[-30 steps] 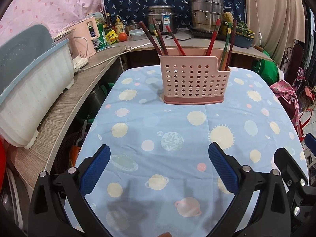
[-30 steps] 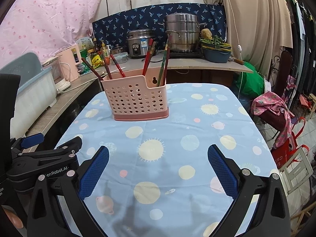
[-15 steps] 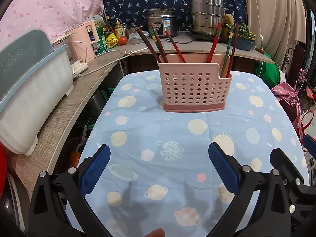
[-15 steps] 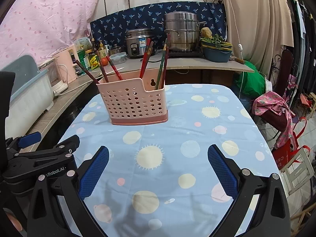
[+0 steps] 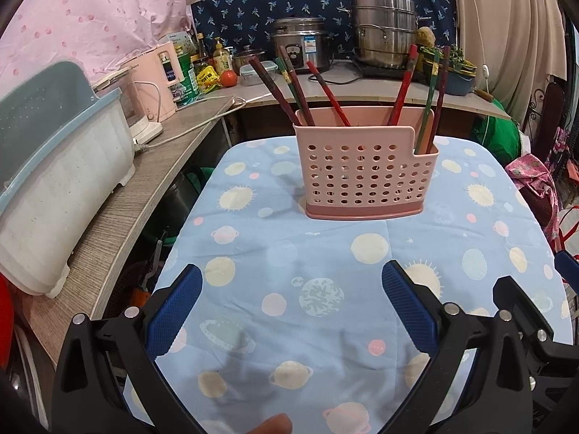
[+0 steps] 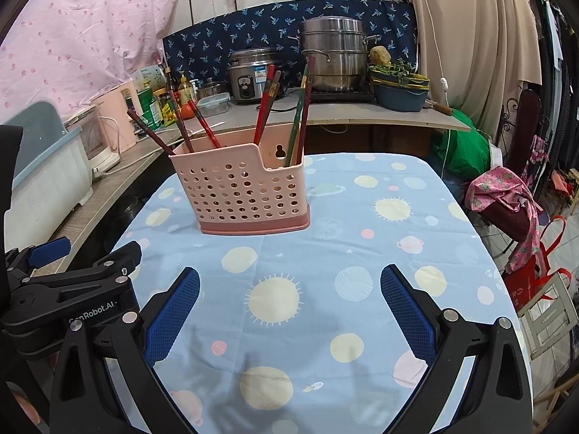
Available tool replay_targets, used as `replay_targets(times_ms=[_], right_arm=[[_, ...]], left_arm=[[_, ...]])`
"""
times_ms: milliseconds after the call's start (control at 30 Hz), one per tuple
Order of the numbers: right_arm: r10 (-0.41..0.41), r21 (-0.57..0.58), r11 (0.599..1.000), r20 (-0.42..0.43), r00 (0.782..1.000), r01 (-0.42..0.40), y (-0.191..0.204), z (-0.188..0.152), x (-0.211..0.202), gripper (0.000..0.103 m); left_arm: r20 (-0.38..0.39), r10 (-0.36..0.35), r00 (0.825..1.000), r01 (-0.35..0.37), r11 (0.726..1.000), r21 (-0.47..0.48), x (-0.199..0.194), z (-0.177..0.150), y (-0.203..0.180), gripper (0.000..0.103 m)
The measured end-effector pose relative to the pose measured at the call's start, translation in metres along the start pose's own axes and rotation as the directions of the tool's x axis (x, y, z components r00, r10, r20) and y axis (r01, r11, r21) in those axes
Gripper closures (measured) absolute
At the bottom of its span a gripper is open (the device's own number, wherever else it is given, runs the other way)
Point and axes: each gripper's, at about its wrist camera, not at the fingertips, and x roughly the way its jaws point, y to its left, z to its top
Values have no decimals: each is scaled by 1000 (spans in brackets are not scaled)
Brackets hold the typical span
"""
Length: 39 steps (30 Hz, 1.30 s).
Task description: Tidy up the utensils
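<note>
A pink perforated utensil basket (image 5: 365, 173) stands upright on the table covered by a blue planet-print cloth (image 5: 325, 253); it also shows in the right wrist view (image 6: 246, 191). Several red and green chopsticks (image 5: 401, 86) lean in it, some at its left end, some at its right (image 6: 302, 112). My left gripper (image 5: 291, 275) is open and empty, low over the cloth in front of the basket. My right gripper (image 6: 289, 276) is open and empty, beside the left one, whose black body (image 6: 68, 289) shows at its left.
A wooden counter (image 5: 119, 202) runs along the left with a white and blue bin (image 5: 54, 181) and a pink kettle (image 5: 159, 83). A rice cooker (image 5: 300, 43) and steel pot (image 5: 385, 29) stand on the back counter. A chair with pink cloth (image 6: 506, 199) stands right of the table.
Both grippers have moved forward, closer to the basket, which now looks larger and nearer. Both stay open and empty.
</note>
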Motion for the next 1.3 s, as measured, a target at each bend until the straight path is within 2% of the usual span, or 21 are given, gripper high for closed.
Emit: replay_targets(times_ms=[1300], right_arm=[[-11, 8, 1000, -10, 1000, 11, 0, 0, 7, 7]], left_arm=[[6, 6, 1000, -6, 1000, -12, 3, 5, 1, 8]])
